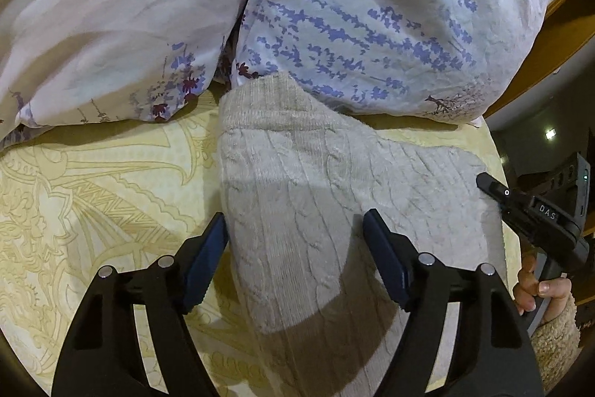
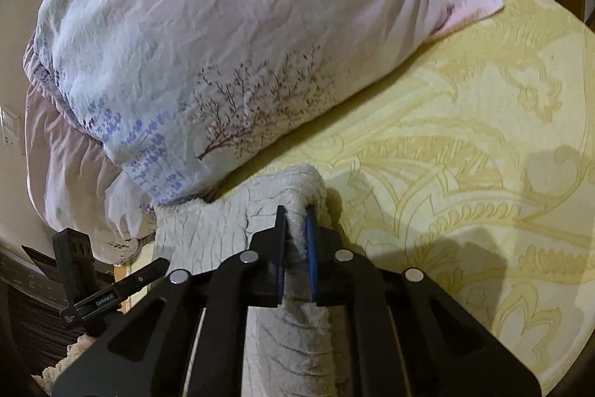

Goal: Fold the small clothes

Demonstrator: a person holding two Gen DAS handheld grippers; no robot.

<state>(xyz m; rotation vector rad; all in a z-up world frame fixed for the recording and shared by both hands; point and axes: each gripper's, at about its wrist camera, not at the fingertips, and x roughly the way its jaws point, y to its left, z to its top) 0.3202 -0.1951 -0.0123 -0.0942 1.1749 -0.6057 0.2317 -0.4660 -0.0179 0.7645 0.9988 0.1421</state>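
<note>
Our right gripper (image 2: pixel 296 211) is clamped on a bunched fold of the grey knit garment (image 1: pixel 319 196); left gripper (image 1: pixel 295 224) hangs w/ jaws apart over it. Garment lies on the yellow bedspread (image 1: pixel 93 196), touching the floral pillows (image 1: pixel 372 6).

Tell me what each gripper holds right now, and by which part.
The right gripper is shut on the cream knit garment, pinching a bunched fold at its edge. The left gripper holds nothing; its jaws stand open over the same garment.

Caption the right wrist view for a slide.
Right gripper shut on a bunched edge of the cream knit garment, beside a floral pillow on the yellow bedspread.
</note>
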